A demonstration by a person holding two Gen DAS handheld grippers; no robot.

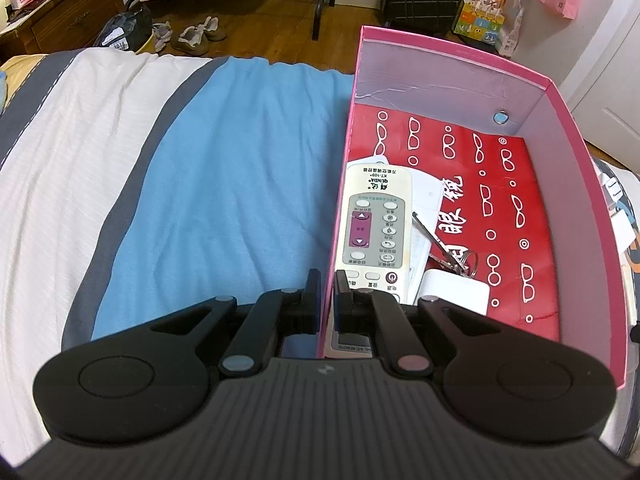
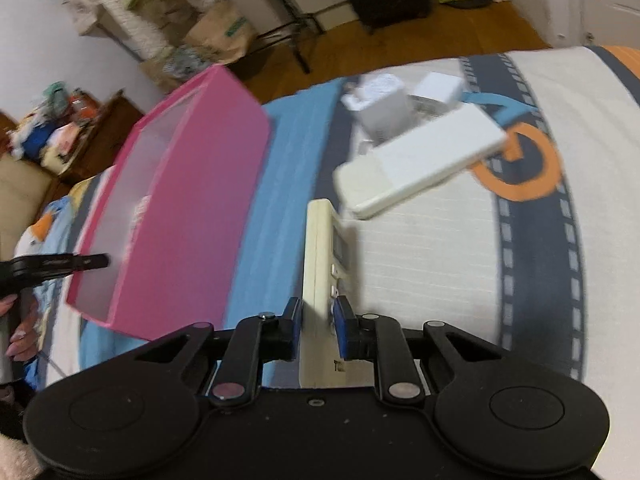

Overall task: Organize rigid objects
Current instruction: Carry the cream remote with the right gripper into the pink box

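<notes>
Right gripper (image 2: 318, 320) pinching a cream remote control (image 2: 324, 264) edge-on, its pads pressed on the two broad faces near the lower end, the body standing on its long side above the bedspread (image 2: 420, 264) beside the pink box (image 2: 192, 216); the frame is motion-blurred, so whether the remote's far end touches the cloth cannot be told. The remote is judged a light, rigid plastic shell with smooth, somewhat slippery faces and raised buttons; a hold low on the body leaves most of its length cantilevered, so it may pivot between the pads, and a hold nearer mid-length would steady it. Left gripper (image 1: 327, 292) pressed together on the box's near side wall, one finger outside, one inside, steadying thin card that is likely to flex. Inside the box lie a second remote (image 1: 374, 220), a bunch of keys (image 1: 452, 252) and a white block (image 1: 456, 290) on a red printed sheet (image 1: 516, 216). A white remote (image 2: 420, 164) and white chargers (image 2: 400, 100) lie on the bedspread, well apart from the box.
</notes>
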